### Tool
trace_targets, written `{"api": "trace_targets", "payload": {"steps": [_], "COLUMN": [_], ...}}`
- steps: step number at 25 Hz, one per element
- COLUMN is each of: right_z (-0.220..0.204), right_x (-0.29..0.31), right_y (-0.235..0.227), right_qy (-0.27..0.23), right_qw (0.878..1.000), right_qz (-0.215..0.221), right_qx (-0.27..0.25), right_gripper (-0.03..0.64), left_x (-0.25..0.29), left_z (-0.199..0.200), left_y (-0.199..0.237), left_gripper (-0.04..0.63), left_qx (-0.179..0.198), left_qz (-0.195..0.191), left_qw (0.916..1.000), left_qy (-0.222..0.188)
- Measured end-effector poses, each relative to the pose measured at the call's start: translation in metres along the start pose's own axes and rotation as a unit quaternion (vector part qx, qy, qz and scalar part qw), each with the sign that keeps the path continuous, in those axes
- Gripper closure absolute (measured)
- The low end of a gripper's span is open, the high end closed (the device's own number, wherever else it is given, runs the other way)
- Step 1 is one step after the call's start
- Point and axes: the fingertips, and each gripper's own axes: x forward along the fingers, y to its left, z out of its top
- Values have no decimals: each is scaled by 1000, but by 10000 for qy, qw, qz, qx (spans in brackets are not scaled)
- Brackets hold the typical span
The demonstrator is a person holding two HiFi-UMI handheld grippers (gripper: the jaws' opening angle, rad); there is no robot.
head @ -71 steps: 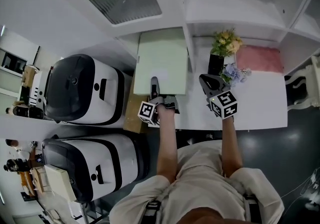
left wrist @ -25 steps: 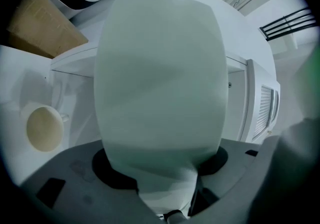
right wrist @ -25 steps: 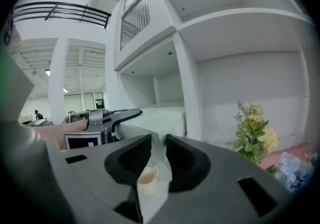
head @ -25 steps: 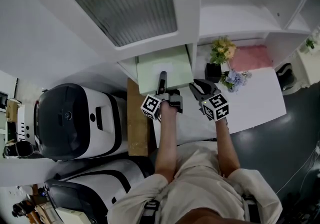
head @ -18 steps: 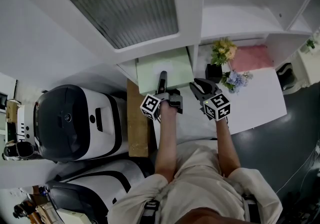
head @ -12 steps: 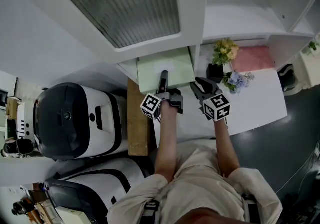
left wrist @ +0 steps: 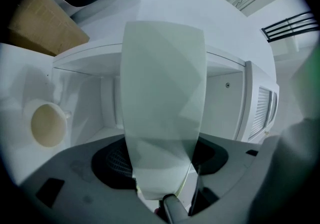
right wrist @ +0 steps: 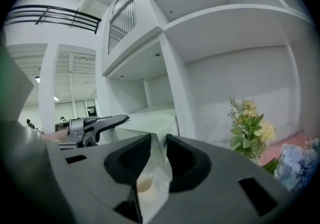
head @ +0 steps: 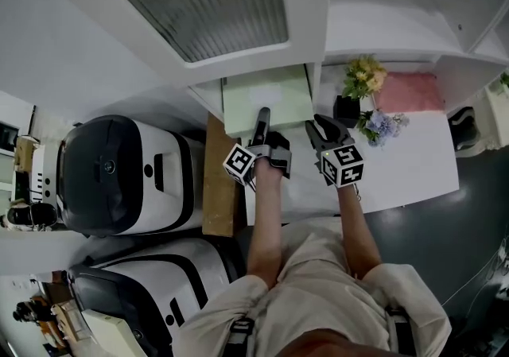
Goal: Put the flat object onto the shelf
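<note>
- Left tool (head: 262, 117): pinching the near edge of the pale green flat object (head: 266, 95).
- Flat object: at 12 o'clock from the left tool, lying level, its far part inside a compartment of the white shelf (head: 316, 37).
- Right tool (head: 316, 129): at 3 o'clock from the left tool, over the desk (head: 406, 164). Its jaws are spread, have just been opening, and grip nothing.
- Yellow flowers (head: 364, 77): at 1 o'clock from the right tool.
</note>
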Motion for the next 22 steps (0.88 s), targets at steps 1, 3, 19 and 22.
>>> {"api": "trace_targets", "payload": {"steps": [1,3,19,22], "right_z": [0,0,-4,-6], "right_x": [0,0,-21,-31], "right_y": [0,1,15,23], "right_qy": [-7,-18,-29,-45], "right_qw": [10000,10000,9993,9984], "right_qz": [8,37,373,542], "right_qx": [5,4,-55,-144], "right_gripper": [463,464,476,476], "left_x": [-3,-11,-98,-110], "left_z": [0,0,9,-2], "left_y": [-2,-4,-41,-55], "left_gripper": [314,314,316,316], "left_qx": [58,134,2484,3355], "left_qz": [-31,-80,561,708], "left_qw": [10000,9999,9650,9370], "left_qy": [-19,-42,-632,-663]}}
